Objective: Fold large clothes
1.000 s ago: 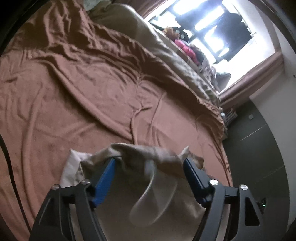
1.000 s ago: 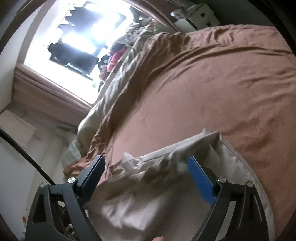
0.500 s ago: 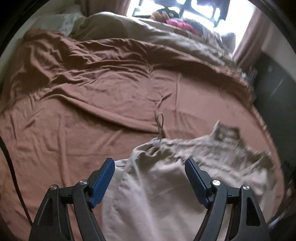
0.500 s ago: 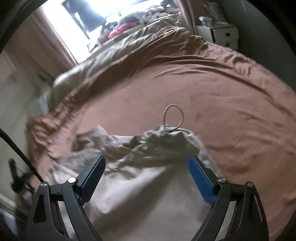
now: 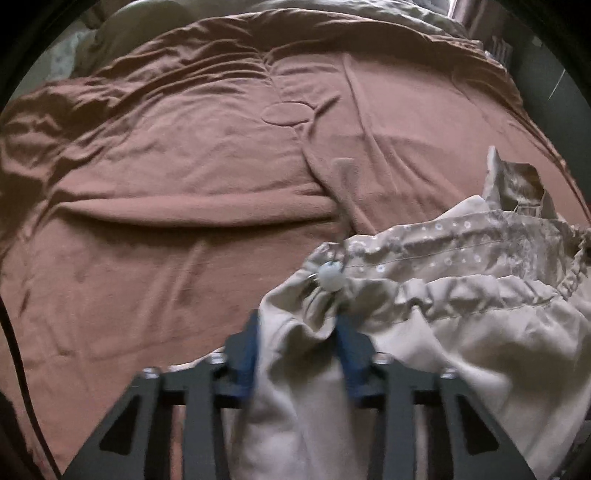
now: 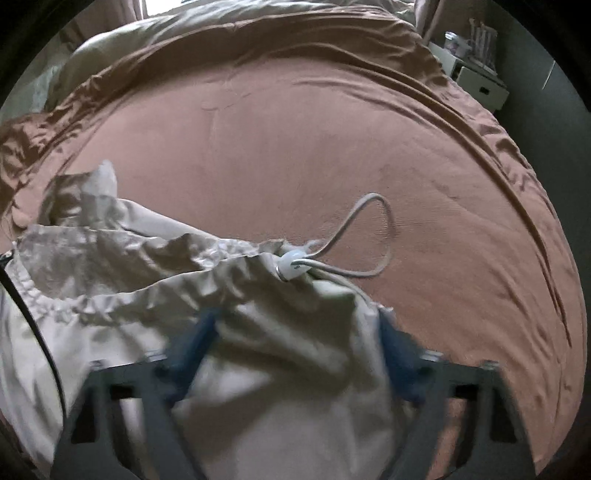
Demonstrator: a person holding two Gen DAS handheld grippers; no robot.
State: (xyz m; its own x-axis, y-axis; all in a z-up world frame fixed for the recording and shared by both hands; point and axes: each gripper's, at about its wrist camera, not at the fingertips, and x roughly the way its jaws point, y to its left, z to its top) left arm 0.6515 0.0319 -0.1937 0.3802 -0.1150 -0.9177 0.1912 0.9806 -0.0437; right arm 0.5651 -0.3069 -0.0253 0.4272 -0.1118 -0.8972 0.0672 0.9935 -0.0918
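A large beige garment [image 5: 461,332] with a gathered drawstring hem lies crumpled on the brown bedspread [image 5: 184,166]. A white cord stopper [image 5: 330,278] sits at its near corner. My left gripper [image 5: 299,332] points down at that corner, its jaws closing, and the blue pads pinch a bunch of the cloth. In the right wrist view the same garment [image 6: 110,295] has a second stopper [image 6: 291,267] with a cord loop [image 6: 384,229] lying on the bedspread [image 6: 332,147]. My right gripper [image 6: 295,332] is blurred and closing, with cloth between its still wide jaws.
A pale duvet [image 5: 369,11] is heaped along the far edge of the bed. A white drawer unit [image 6: 476,81] stands past the bed's far right corner. A black cable [image 6: 33,321] hangs across the garment at the left. Dark cabinet fronts [image 5: 554,74] lie to the right.
Both grippers tipped down towards the bed and levelled out. The garment now lies spread on the bedspread, and both pairs of jaws have narrowed over its drawstring corners.
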